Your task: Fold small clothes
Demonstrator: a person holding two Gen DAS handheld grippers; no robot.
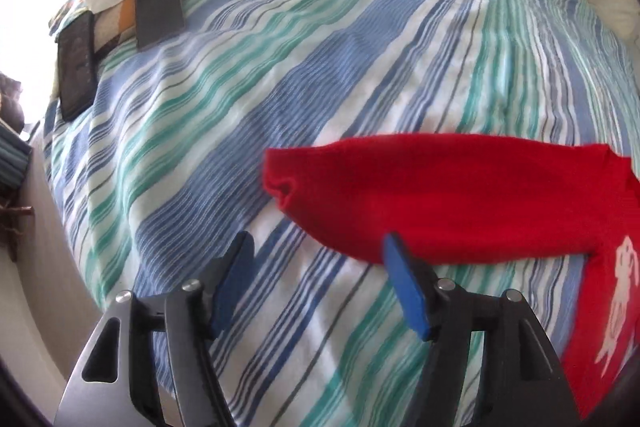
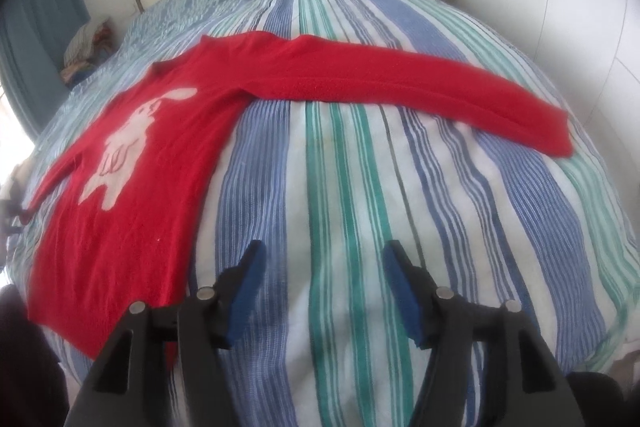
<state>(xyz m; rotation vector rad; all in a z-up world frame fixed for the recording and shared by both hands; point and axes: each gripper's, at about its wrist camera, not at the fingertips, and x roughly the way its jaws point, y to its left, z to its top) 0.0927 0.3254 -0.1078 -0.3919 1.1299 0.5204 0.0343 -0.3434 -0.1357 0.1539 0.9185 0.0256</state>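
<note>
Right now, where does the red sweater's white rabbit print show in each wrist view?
Left wrist: the white rabbit print sits at the far right edge, low, partly cut off by the frame.
Right wrist: the print lies left of centre on the red sweater body, fully visible.
Shared landmark: the sweater lying on the striped blue-green bedspread.

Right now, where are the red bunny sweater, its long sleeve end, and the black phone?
red knitted bunny sweater (image 2: 132, 211), right wrist view, body.
sleeve cuff (image 1: 280, 179), left wrist view, opening.
flat black phone (image 1: 158, 7), left wrist view, screen.
</note>
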